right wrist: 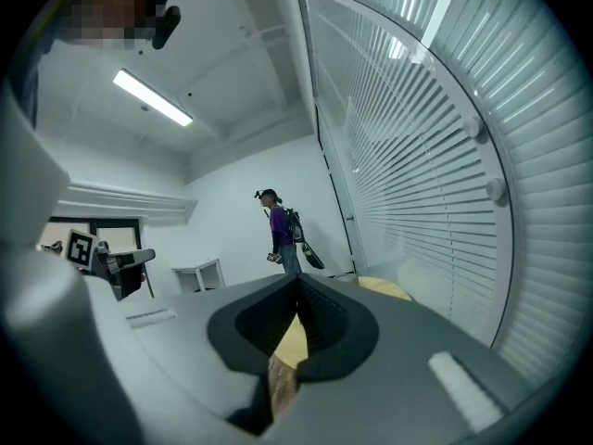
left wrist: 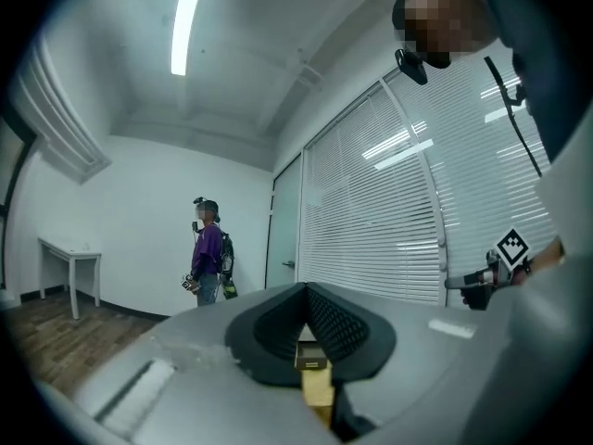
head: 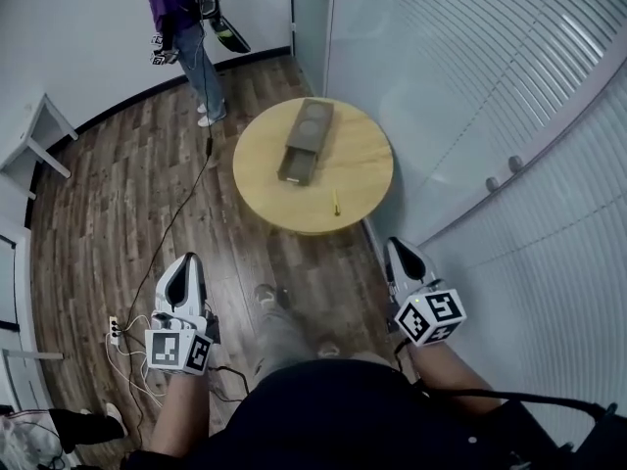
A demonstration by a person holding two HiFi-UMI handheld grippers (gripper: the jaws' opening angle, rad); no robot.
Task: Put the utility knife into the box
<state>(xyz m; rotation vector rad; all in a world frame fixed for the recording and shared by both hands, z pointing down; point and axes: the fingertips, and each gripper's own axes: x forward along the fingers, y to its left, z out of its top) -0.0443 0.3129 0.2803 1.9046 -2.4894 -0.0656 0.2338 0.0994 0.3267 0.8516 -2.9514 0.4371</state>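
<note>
On a round wooden table [head: 353, 179] lies a long dark box [head: 306, 140] with its drawer slid out toward me. The small yellow utility knife [head: 335, 203] rests near the table's front edge, apart from the box. Both grippers hang well short of the table, over the wooden floor. My left gripper [head: 189, 260] is shut and empty; in its own view the jaws meet [left wrist: 306, 291] and the box [left wrist: 311, 354] shows through the gap below. My right gripper [head: 396, 246] is shut and empty too, its jaws closed [right wrist: 296, 286] over a sliver of table [right wrist: 290, 341].
A person in a purple top [head: 181, 18] stands at the back with grippers of their own. A white desk [head: 37, 130] stands at the left wall. A power strip and cables [head: 120, 339] lie on the floor left. Glass wall with blinds [head: 490, 116] runs along the right.
</note>
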